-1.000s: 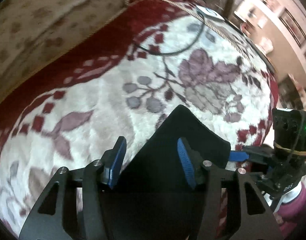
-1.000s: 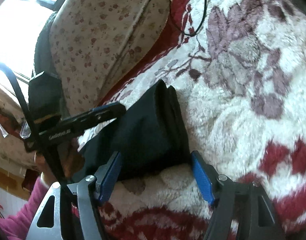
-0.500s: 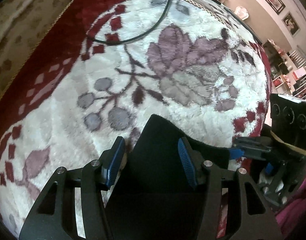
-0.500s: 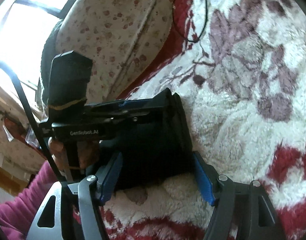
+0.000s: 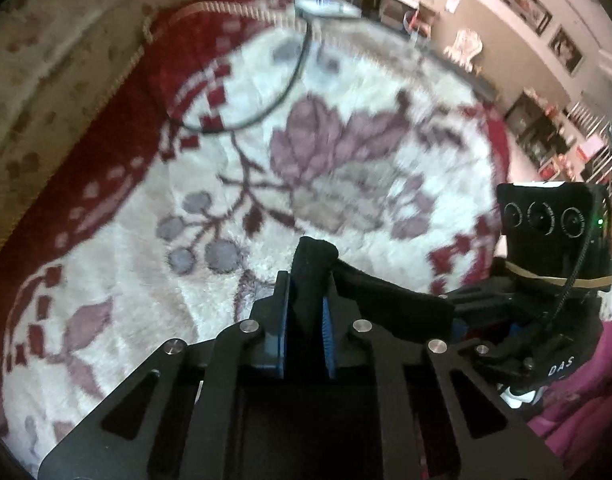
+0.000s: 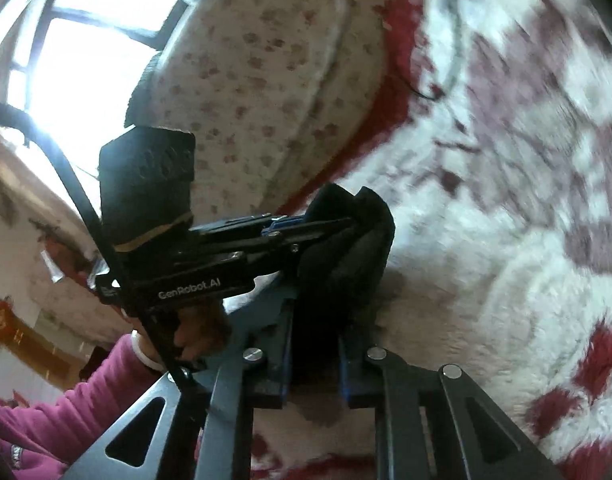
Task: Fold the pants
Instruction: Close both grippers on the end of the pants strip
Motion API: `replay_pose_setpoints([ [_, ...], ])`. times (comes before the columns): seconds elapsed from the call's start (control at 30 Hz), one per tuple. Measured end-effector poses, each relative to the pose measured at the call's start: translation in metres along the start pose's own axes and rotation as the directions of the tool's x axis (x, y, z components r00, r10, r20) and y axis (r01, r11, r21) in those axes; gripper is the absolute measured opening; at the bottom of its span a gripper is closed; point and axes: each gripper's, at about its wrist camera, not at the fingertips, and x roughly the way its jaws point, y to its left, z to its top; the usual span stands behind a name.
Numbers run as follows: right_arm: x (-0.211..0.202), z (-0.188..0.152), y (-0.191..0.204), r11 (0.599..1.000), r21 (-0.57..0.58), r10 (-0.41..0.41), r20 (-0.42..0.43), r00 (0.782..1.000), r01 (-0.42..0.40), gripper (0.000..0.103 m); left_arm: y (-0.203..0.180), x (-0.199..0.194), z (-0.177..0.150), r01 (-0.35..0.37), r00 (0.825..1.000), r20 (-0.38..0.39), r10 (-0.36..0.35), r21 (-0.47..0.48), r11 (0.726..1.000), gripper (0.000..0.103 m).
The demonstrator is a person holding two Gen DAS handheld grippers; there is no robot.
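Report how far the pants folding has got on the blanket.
Done: the black pants already look folded into a compact bundle on the floral blanket. In hand: the left gripper and right gripper have just closed, each pinching an edge of the bundle side by side. Left: probably one more fold or carrying it aside; how neat the fold is cannot be judged through the blur.
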Motion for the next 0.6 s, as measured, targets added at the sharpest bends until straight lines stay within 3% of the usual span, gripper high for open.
replay_pose_setpoints([
  [0.13, -0.005, 0.009, 0.046, 0.993, -0.107, 0.058, 0.012, 0.998, -0.057, 0.017, -0.002, -0.059, -0.005, -0.016, 0.994, 0.111, 0.019, -0.023, 1.0, 0.011],
  [0.3, 0.004, 0.009, 0.112, 0.956, -0.25, 0.147, -0.033, 0.989, -0.151, 0.016, -0.002, -0.125, -0.029, -0.045, 0.973, 0.223, 0.06, -0.072, 0.996, 0.011],
  [0.43, 0.028, -0.002, 0.155, 0.918, -0.334, 0.186, -0.11, 0.976, -0.213, 0.016, 0.007, -0.174, -0.069, -0.059, 0.948, 0.299, 0.105, -0.159, 0.985, 0.011],
  [0.6, 0.076, -0.029, 0.199, 0.862, -0.39, 0.234, -0.262, 0.936, -0.324, 0.015, 0.025, -0.214, -0.129, -0.08, 0.922, 0.344, 0.18, -0.284, 0.955, 0.011],
])
